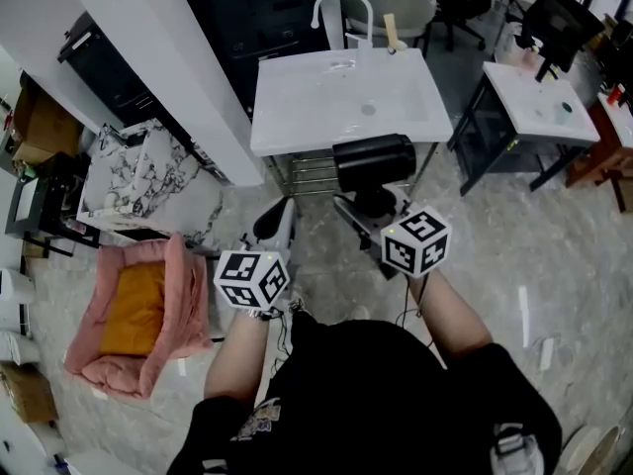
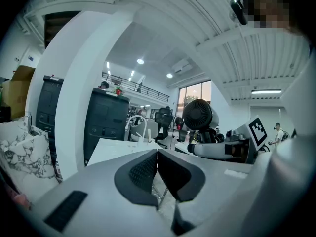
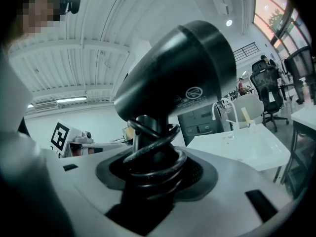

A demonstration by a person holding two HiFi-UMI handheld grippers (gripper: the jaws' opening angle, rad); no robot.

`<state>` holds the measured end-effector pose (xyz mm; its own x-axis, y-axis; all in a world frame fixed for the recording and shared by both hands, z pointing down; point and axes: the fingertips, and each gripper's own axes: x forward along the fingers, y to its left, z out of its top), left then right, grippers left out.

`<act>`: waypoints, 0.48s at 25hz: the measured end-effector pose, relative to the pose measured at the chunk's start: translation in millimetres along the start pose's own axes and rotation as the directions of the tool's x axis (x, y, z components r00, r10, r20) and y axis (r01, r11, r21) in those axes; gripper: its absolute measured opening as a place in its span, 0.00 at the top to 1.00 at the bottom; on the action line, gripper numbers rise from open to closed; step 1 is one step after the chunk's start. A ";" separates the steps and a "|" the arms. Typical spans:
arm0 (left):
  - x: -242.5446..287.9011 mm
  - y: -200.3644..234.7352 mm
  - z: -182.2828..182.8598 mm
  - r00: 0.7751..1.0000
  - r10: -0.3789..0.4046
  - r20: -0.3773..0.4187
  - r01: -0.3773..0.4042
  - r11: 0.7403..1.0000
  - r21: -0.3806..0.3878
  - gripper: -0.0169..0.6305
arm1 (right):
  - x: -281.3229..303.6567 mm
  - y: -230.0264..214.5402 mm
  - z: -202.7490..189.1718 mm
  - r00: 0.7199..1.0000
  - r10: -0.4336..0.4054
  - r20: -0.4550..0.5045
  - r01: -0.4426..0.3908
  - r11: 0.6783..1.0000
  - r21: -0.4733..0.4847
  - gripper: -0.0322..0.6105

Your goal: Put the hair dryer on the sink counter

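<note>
My right gripper [image 1: 374, 204] is shut on the handle of a black hair dryer [image 1: 373, 161], which it holds upright just before the front edge of the white sink counter [image 1: 297, 107]. In the right gripper view the dryer [image 3: 173, 73] fills the middle, its black cord [image 3: 153, 157] coiled round the handle between the jaws, with the counter [image 3: 242, 144] beyond at the right. My left gripper [image 1: 280, 218] is lower and to the left, shut with nothing in it; its pads [image 2: 148, 169] meet. From there the dryer [image 2: 197, 115] and counter [image 2: 113, 149] show ahead.
A white faucet [image 1: 341, 8] stands at the counter's back edge, with a metal rack [image 1: 307, 171] under the counter. A white pillar [image 1: 168, 57], a marble-patterned box [image 1: 148, 176] and a pink pet bed [image 1: 129, 315] lie to the left. Another white table [image 1: 544, 102] stands to the right.
</note>
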<state>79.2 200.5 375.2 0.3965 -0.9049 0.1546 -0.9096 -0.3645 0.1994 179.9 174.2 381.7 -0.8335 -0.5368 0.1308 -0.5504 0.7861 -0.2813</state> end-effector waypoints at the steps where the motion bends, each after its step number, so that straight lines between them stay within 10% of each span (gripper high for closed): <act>1: 0.9 2.1 0.7 1.000 -0.002 -0.001 0.002 1.000 0.001 0.97 | 2.3 -1.1 0.2 1.000 -0.002 -0.001 0.002 1.000 0.004 0.60; 12: 7.6 47.4 12.4 1.000 -0.028 -0.010 0.028 1.000 -0.012 0.97 | 48.8 -2.6 3.7 0.999 -0.035 -0.017 0.035 0.999 0.028 0.60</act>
<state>37.6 173.6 373.9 0.4233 -0.8920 0.1584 -0.8964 -0.3871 0.2157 140.8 144.9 385.3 -0.8145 -0.5586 0.1564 -0.5779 0.7579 -0.3028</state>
